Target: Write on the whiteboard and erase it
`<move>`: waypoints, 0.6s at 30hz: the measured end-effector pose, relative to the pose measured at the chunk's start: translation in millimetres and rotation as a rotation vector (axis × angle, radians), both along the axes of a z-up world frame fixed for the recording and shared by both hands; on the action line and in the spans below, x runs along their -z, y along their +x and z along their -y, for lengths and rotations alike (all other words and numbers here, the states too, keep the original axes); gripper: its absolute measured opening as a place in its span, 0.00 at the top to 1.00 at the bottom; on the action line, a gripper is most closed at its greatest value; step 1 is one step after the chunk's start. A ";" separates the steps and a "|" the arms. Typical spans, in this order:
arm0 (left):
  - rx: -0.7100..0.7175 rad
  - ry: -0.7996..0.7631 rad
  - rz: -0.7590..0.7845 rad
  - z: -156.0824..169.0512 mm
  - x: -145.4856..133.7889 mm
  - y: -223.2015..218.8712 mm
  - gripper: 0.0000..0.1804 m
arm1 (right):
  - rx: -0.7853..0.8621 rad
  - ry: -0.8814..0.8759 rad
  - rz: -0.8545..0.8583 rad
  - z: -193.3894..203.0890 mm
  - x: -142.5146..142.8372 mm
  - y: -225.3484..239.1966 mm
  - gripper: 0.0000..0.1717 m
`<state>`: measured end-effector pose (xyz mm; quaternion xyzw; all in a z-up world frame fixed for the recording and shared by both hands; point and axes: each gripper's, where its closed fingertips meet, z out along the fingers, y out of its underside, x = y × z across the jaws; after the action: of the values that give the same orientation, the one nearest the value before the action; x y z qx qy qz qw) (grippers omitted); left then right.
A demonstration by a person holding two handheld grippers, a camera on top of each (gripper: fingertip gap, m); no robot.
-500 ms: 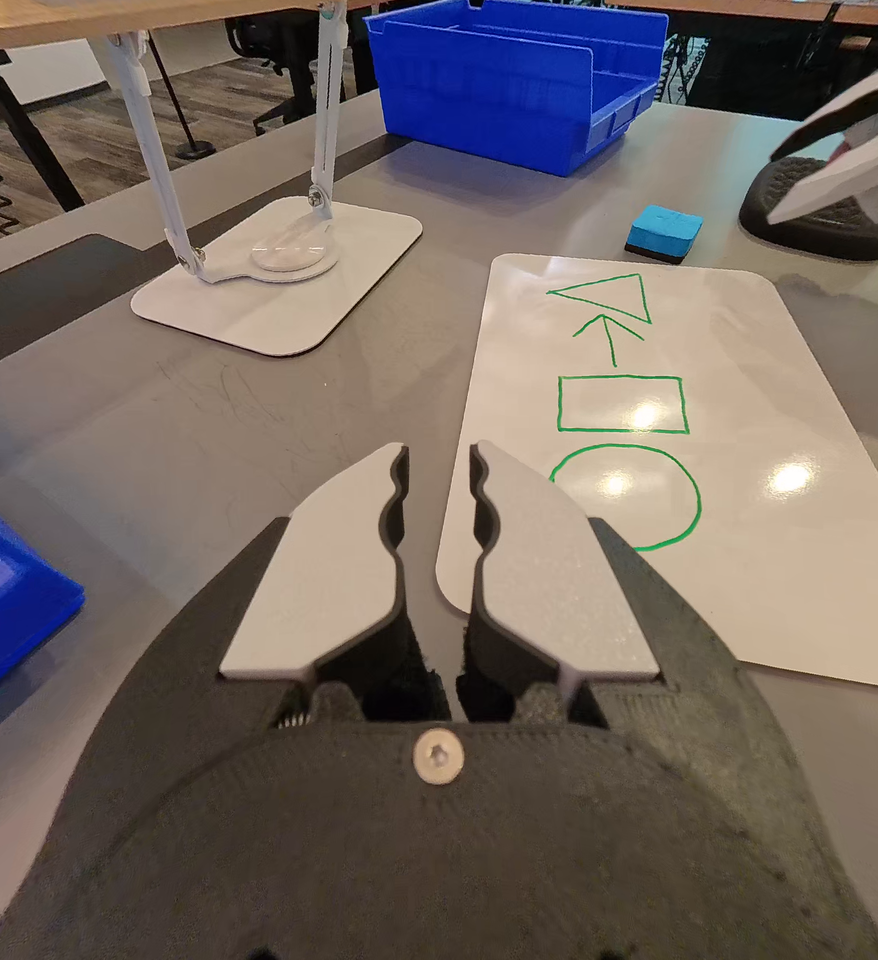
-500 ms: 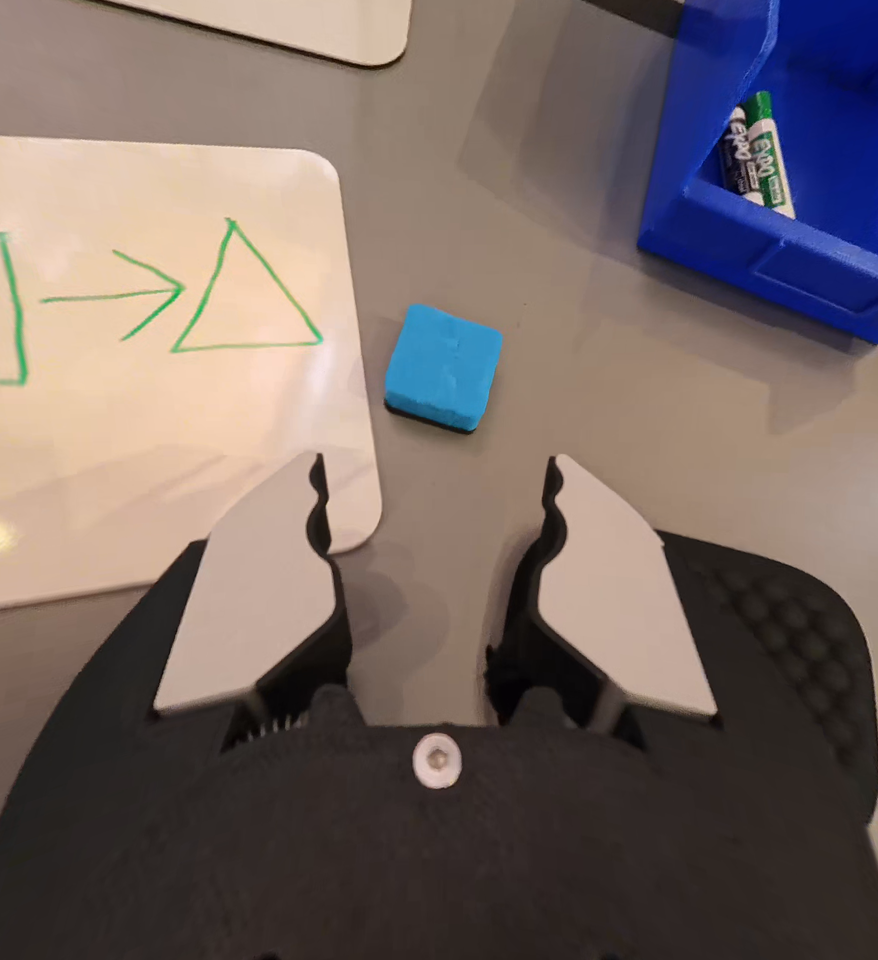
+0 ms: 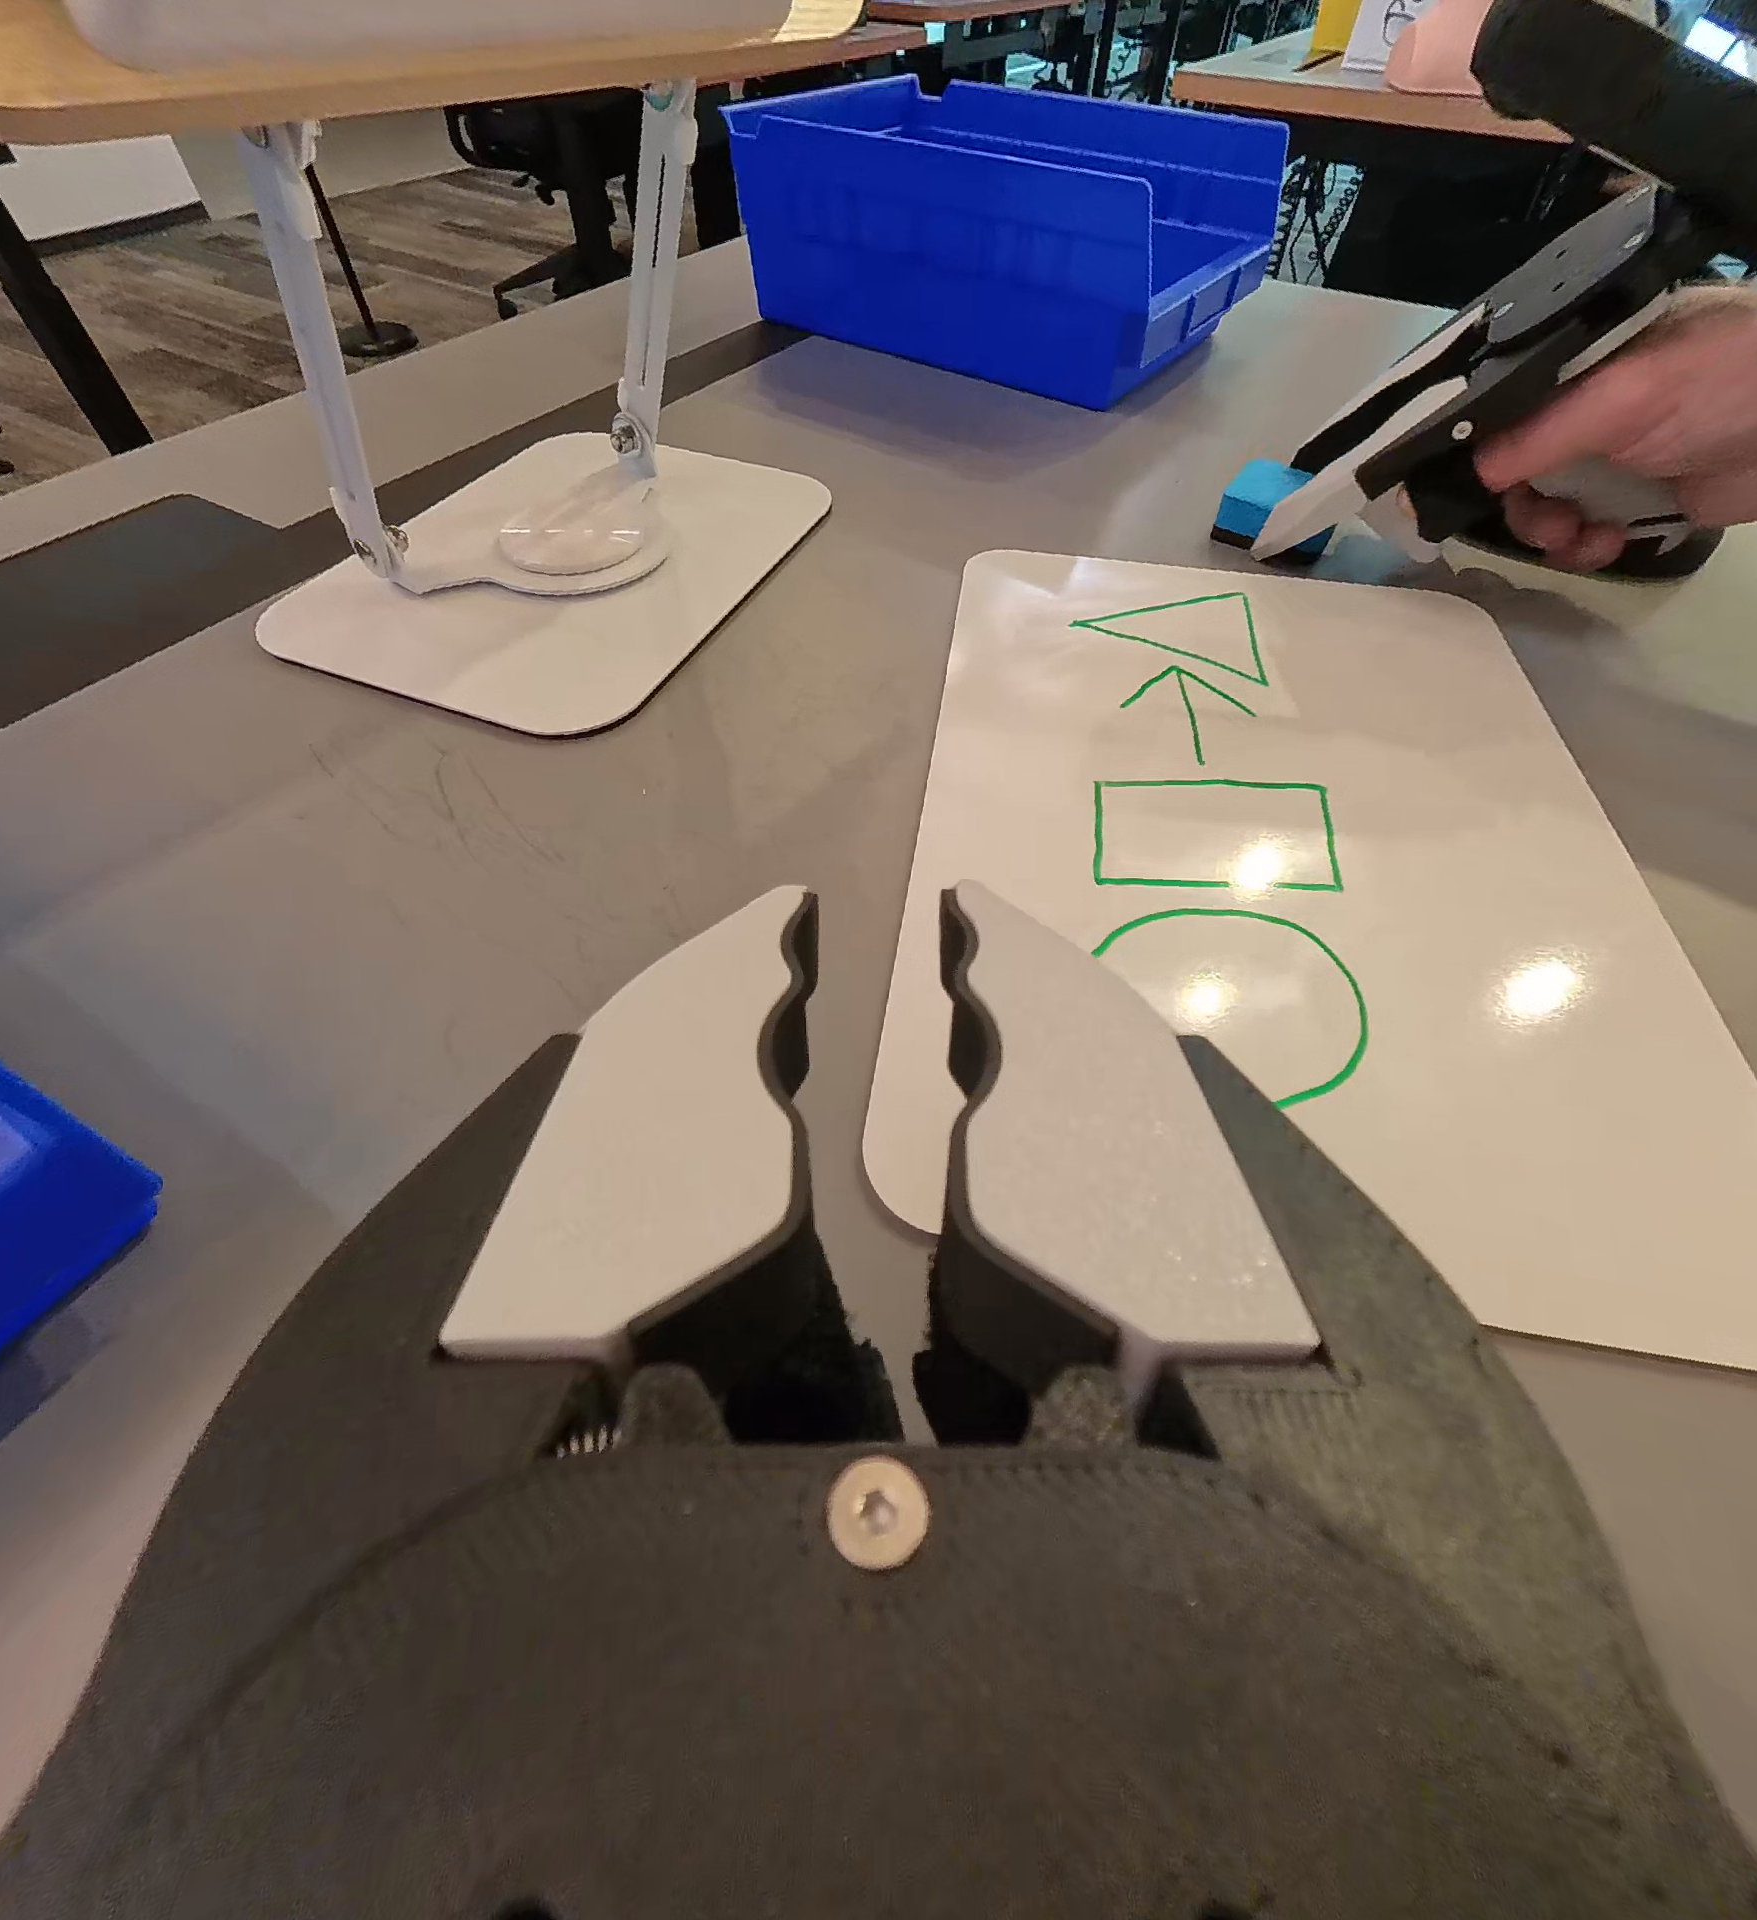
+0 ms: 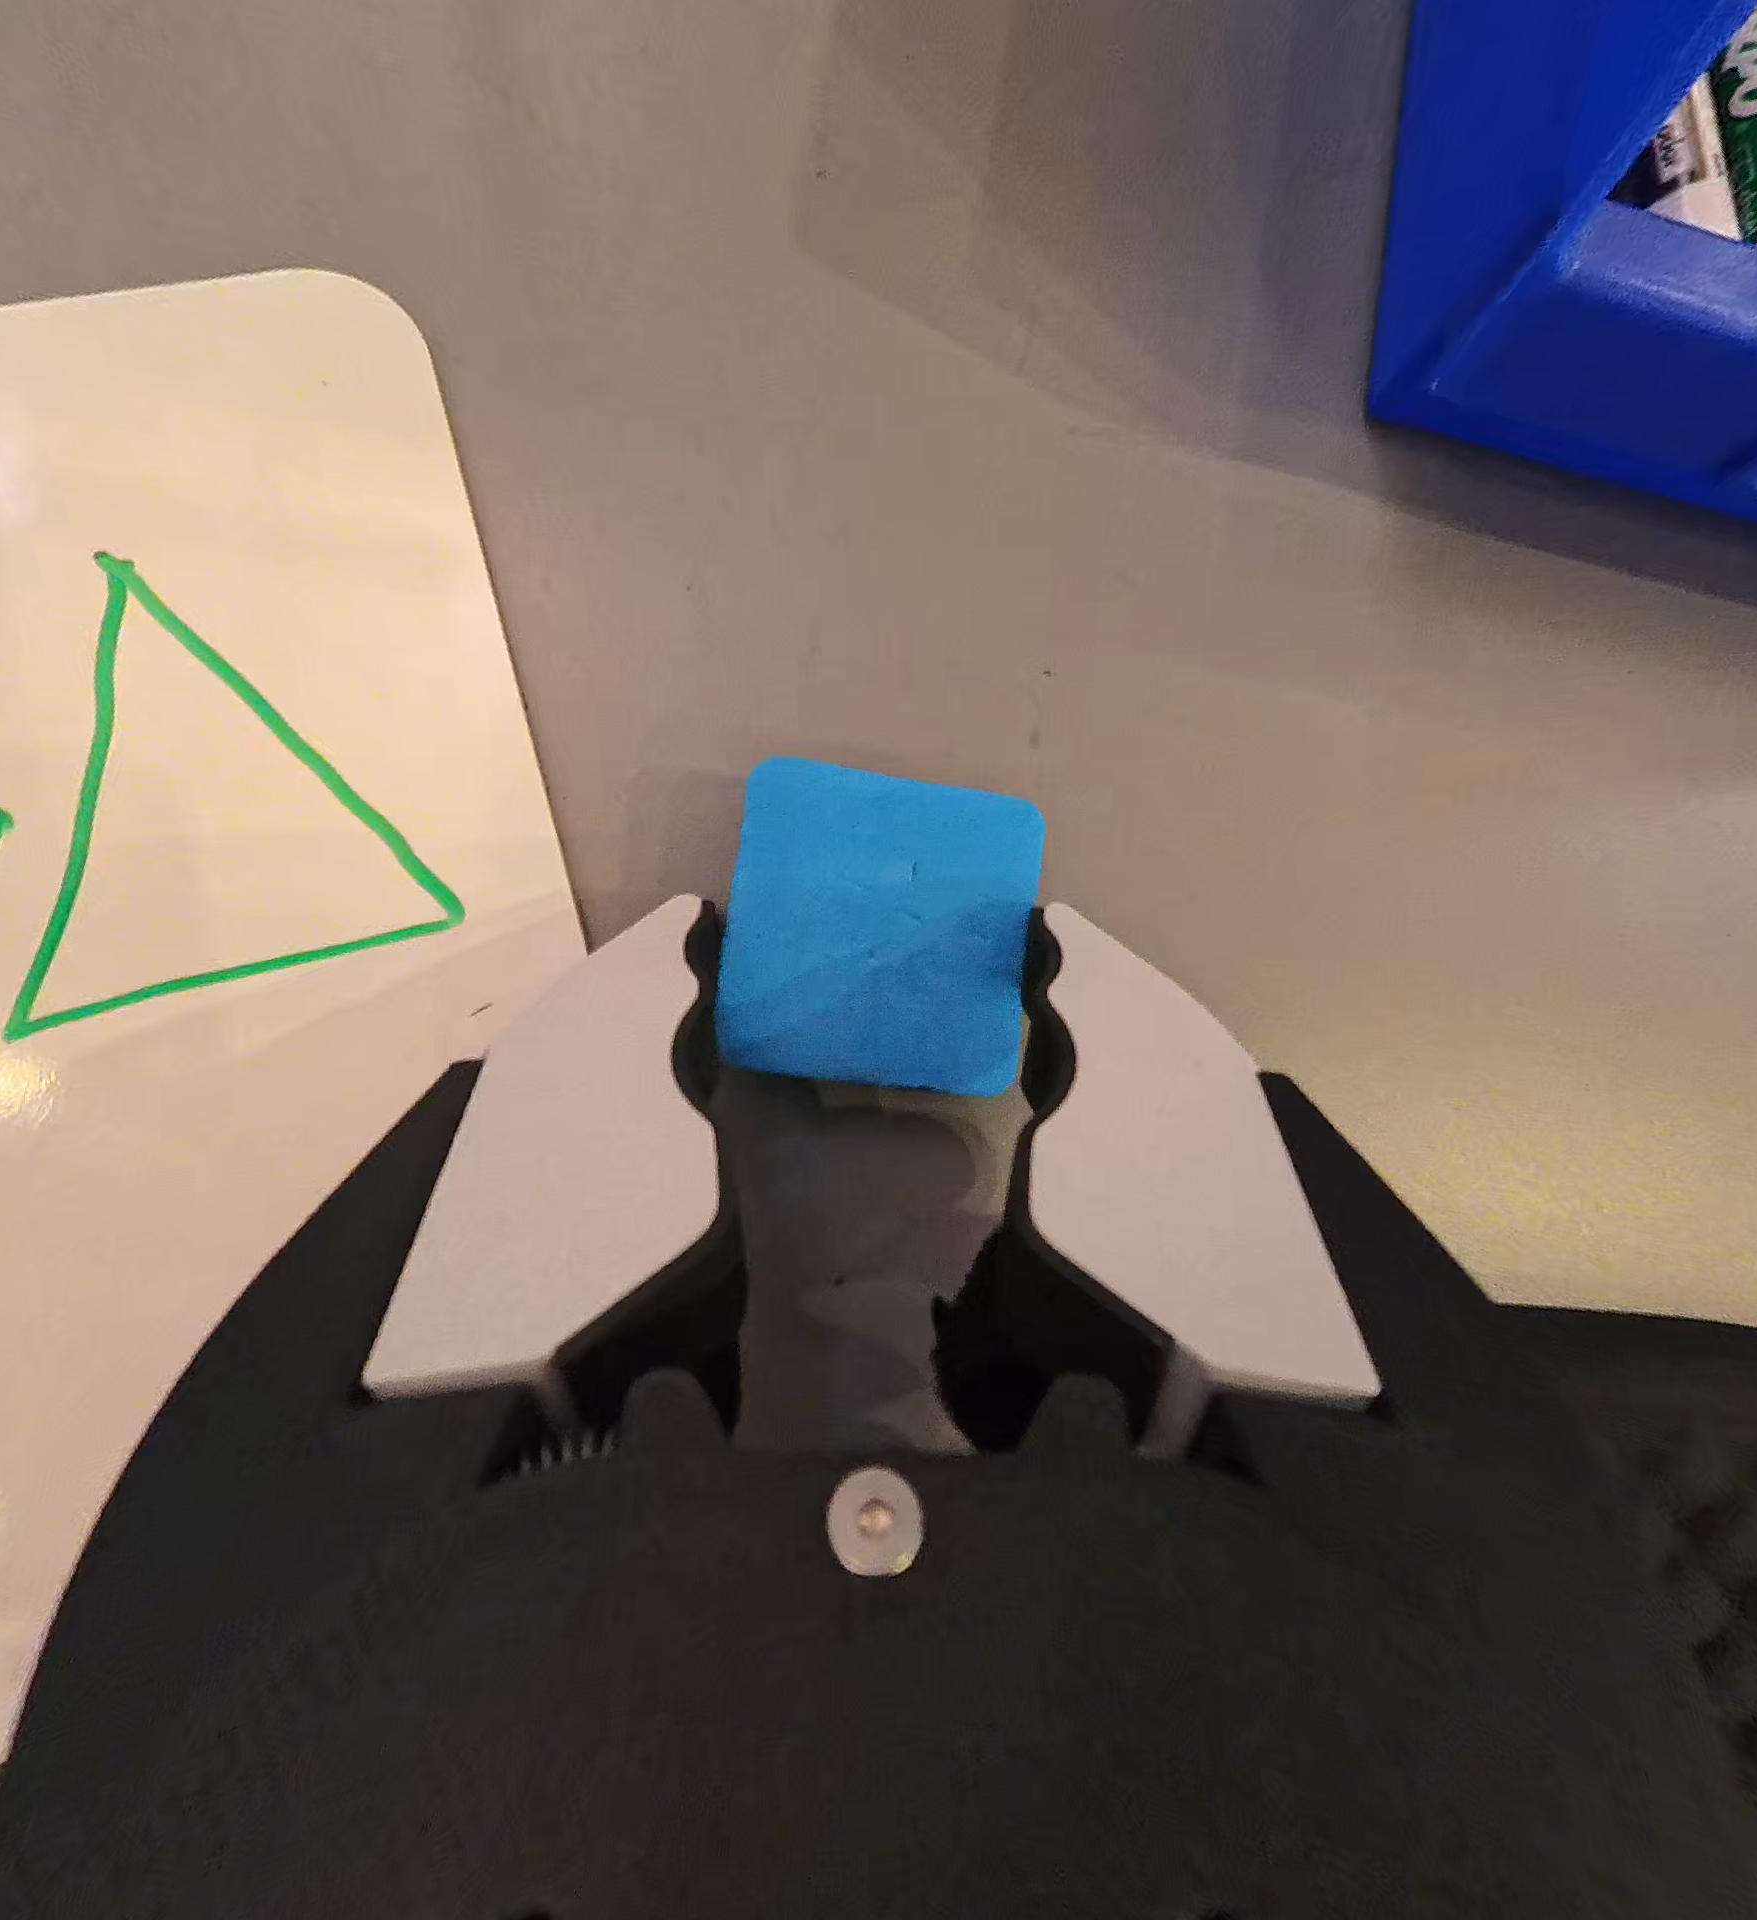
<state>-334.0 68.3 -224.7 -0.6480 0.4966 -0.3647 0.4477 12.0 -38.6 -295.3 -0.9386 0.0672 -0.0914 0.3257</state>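
Observation:
The whiteboard (image 3: pixel 1476 935) lies flat on the grey table and bears a green triangle, arrow, rectangle and circle; its corner with the triangle also shows in the right wrist view (image 4: pixel 178 468). The blue eraser (image 4: pixel 879 925) rests on the table just off the board's corner. My right gripper (image 4: pixel 874 912) is shut on the eraser, a pad against each side; the left wrist view shows it (image 3: pixel 1305 504) low at the eraser (image 3: pixel 1253 504). My left gripper (image 3: pixel 879 909) hovers over the board's near left edge, its jaws a little apart with nothing between them.
A blue bin (image 3: pixel 1009 239) stands behind the board; in the right wrist view (image 4: pixel 1580 312) it holds markers (image 4: pixel 1747 156). A white stand with a flat base (image 3: pixel 562 582) is at the left. Another blue bin (image 3: pixel 12 1195) sits at the near left. A hand (image 3: pixel 1684 416) holds the right gripper.
My right gripper moved forward and down to the eraser and its jaws narrowed onto it. My left gripper has barely moved and stays the same width.

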 end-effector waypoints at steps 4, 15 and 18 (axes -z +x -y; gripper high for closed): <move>0.005 -0.002 -0.011 0.9 1.9 0.8 0.87 | -0.012 0.012 0.005 3.2 -4.6 0.4 0.67; 0.013 0.006 -0.072 2.8 11.3 4.8 0.87 | -0.213 0.041 0.031 34.4 -29.8 -39.8 0.67; 0.018 0.010 -0.090 4.0 14.0 5.9 0.87 | -0.195 0.054 0.044 43.3 -31.1 -34.4 0.67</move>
<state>-328.1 64.3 -238.7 -0.6570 0.5239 -0.3367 0.4248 -22.4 -81.9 -264.2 -0.9293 -0.0294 -0.0780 0.3597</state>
